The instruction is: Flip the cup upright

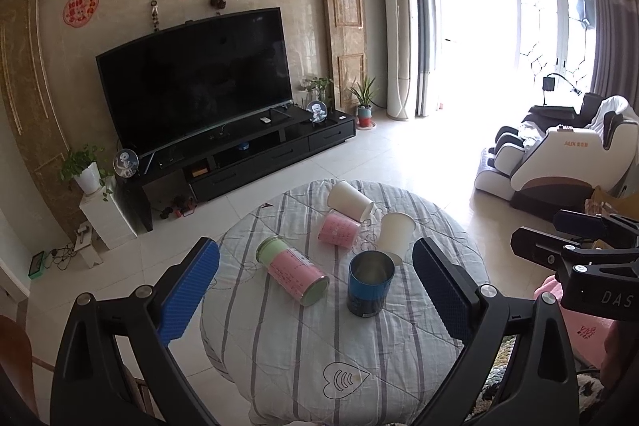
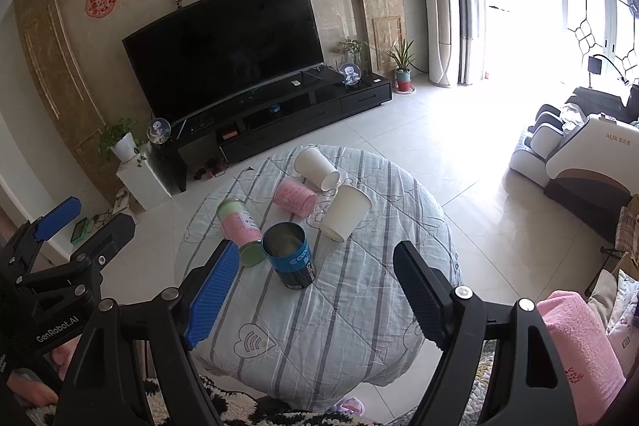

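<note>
A round table with a striped cloth [image 1: 319,338] [image 2: 351,306] holds several cups. A blue tin cup [image 1: 370,283] [image 2: 290,254] stands upright, open end up. A pink and green can [image 1: 293,273] [image 2: 239,226] lies on its side left of it. A pink cup [image 1: 338,228] [image 2: 294,195] lies on its side behind. One white paper cup [image 1: 349,200] [image 2: 316,164] lies at the far side; another [image 1: 395,236] [image 2: 345,212] lies tilted to the right. My left gripper [image 1: 315,286] is open and empty above the near table. My right gripper [image 2: 311,290] is open and empty, also seen at the right edge of the left view [image 1: 559,238].
A TV on a black stand [image 1: 247,150] is against the far wall. A massage chair [image 1: 559,154] stands at right. A pink towel [image 2: 579,338] lies at near right. Tiled floor surrounds the table.
</note>
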Demonstrator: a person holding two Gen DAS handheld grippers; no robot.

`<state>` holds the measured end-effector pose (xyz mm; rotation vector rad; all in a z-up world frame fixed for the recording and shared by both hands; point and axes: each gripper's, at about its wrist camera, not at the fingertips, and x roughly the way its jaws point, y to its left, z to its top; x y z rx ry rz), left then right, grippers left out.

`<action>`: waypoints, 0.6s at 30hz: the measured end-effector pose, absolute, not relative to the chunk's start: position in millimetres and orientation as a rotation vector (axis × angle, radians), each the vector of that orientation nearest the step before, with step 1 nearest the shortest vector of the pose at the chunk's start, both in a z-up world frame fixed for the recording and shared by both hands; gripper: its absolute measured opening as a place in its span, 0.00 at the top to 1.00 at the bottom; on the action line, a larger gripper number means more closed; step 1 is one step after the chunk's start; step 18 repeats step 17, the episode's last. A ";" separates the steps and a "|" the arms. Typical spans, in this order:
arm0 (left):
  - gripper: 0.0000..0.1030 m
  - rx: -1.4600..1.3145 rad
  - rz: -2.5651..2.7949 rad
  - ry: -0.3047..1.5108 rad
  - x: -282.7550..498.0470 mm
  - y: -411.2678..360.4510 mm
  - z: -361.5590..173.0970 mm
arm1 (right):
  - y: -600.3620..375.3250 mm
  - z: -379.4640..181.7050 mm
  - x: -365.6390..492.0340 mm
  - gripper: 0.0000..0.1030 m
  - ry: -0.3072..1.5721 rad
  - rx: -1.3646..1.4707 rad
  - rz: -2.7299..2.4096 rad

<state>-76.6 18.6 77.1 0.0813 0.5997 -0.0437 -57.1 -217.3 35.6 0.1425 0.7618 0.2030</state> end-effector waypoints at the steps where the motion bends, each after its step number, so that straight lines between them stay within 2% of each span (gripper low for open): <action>1: 0.04 0.082 -0.042 0.600 -76.3 18.7 77.3 | -217.2 35.7 -57.1 0.21 0.761 0.140 0.203; 18: 0.04 0.069 -0.030 0.600 -74.4 25.2 76.2 | -214.2 35.5 -56.9 0.22 0.768 0.124 0.212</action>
